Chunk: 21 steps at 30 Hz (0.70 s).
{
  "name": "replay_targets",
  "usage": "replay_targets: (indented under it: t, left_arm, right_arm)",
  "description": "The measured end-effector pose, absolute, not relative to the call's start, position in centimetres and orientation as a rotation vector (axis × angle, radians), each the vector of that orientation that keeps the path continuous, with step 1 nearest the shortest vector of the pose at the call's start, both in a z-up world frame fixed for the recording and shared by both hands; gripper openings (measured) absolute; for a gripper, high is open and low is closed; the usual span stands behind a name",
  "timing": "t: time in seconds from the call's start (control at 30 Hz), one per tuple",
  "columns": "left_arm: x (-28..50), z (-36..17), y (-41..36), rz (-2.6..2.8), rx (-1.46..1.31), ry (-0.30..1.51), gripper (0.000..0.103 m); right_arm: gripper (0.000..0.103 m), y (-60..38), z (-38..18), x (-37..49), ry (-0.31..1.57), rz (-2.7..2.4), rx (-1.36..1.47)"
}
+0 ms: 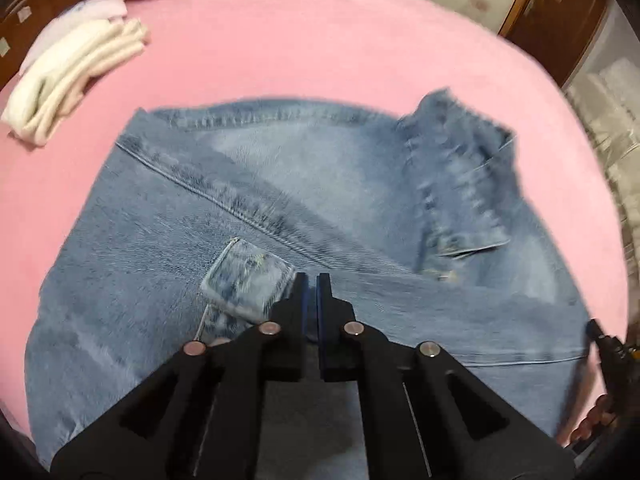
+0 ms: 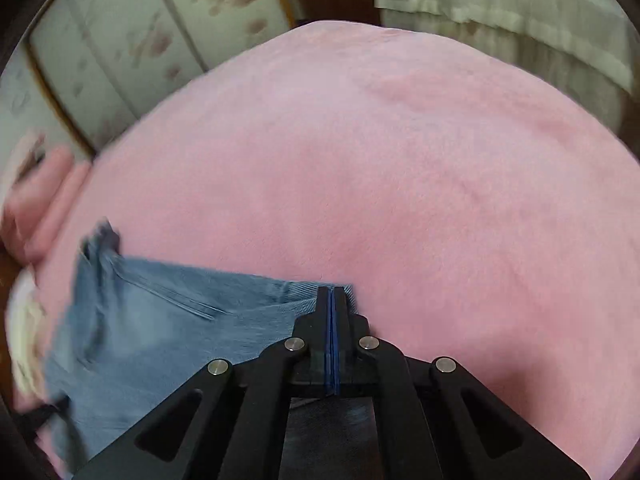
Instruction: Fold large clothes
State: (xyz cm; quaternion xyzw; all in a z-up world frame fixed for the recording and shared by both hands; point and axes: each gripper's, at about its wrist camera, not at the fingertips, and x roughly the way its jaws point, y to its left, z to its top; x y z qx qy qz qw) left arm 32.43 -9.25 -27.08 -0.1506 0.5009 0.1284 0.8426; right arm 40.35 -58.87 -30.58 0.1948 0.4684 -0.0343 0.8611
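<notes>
Jeans (image 1: 280,184) on pink bed (image 1: 320,40) — heavy, stiff denim, won't slip. Left tool (image 1: 312,280) shut, empty; right tool (image 2: 331,294) shut, pinching nothing visible. Grip waistband (image 1: 460,168), two o'clock — thick seam holds.

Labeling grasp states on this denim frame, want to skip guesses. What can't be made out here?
- Left wrist: whether the shut left gripper pinches the jeans; its own fingers hide the contact.
- Right wrist: same for the right gripper at the denim edge.
- Left wrist: near end of the jeans, covered by the gripper body.
- Right wrist: folded clothes, blurred at the left edge.
</notes>
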Motion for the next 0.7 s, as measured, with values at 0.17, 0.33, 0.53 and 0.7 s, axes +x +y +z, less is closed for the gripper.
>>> replay_targets:
  t: [0.17, 0.33, 0.53, 0.7]
  left_arm:
    - [30.2, -28.4, -10.8, 0.247, -0.292, 1.145, 0.001]
    - [25.8, -30.3, -10.2, 0.257, -0.393, 1.193, 0.001]
    - [22.3, -30.3, -10.7, 0.23, -0.397, 1.227, 0.001]
    - [21.8, -29.4, -12.7, 0.197, -0.46, 1.277, 0.001]
  right_arm:
    - [0.0, -58.0, -31.7, 39.4, 1.086, -0.067, 0.373]
    - [0.0, -57.7, -32.1, 34.3, 1.194, -0.12, 0.365]
    - [0.0, -56.8, -32.2, 27.3, 1.27, -0.089, 0.38]
    - [0.0, -52.4, -31.0, 24.9, 1.236, 0.108, 0.522]
